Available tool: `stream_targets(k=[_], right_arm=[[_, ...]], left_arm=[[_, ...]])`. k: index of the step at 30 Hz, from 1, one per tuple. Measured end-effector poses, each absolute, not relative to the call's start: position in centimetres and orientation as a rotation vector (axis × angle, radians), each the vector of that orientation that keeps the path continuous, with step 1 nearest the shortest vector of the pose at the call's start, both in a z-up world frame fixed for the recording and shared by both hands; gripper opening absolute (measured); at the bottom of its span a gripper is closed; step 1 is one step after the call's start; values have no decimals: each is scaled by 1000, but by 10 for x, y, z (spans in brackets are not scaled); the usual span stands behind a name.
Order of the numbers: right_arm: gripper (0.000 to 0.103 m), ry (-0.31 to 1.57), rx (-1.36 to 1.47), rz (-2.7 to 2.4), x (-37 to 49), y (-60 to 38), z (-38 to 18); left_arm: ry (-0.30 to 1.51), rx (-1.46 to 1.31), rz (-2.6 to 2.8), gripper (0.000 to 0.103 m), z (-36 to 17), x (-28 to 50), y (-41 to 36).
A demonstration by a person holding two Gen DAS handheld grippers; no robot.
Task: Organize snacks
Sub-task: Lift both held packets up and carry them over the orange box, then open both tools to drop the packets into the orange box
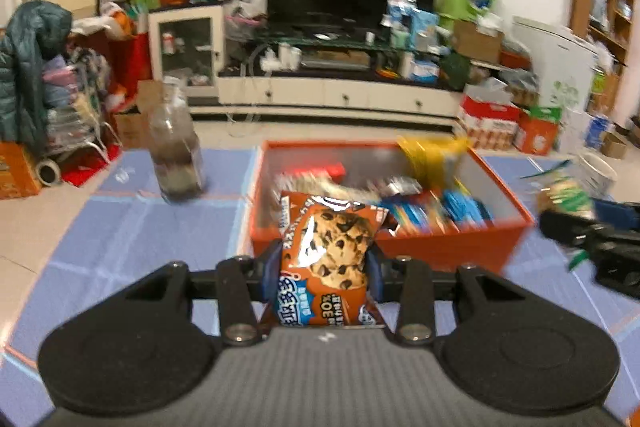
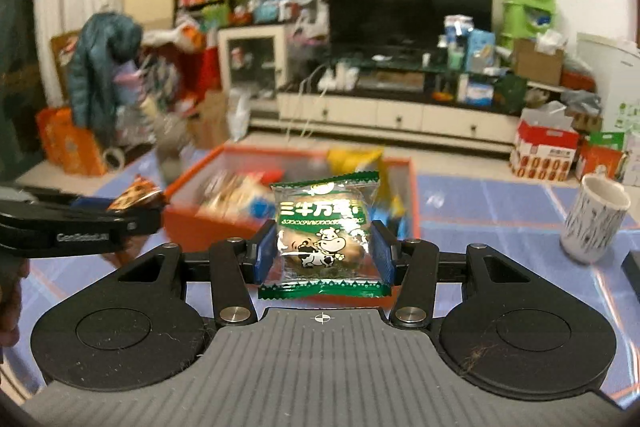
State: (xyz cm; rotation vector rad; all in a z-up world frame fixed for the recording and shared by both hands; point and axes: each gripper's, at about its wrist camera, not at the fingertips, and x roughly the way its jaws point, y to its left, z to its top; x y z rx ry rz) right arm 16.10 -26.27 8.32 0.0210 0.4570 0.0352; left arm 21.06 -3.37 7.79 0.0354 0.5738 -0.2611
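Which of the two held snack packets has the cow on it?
The green-edged clear packet in the right gripper. The left gripper holds an orange chocolate-chip cookie packet instead.

The left gripper (image 1: 324, 263) and right gripper (image 2: 324, 255) look alike: matte black linkage arms with silver screws, round black discs, a ribbed grey base, blue-padded fingers (image 2: 264, 251).
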Motion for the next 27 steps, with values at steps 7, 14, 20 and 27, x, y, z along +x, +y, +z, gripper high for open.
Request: stream_targets(k=[7, 14, 20, 27], right_arm=[[35, 464, 39, 20, 232, -272, 93], [35, 520, 37, 16, 283, -270, 80], [57, 543, 22, -11, 296, -270, 76], [87, 406, 100, -24, 206, -283, 114]], left_arm=[[584, 52, -236, 39, 89, 281, -64], [615, 75, -220, 40, 77, 321, -88], [612, 94, -186, 80, 76, 327, -91], [538, 25, -156, 102, 101, 247, -54]])
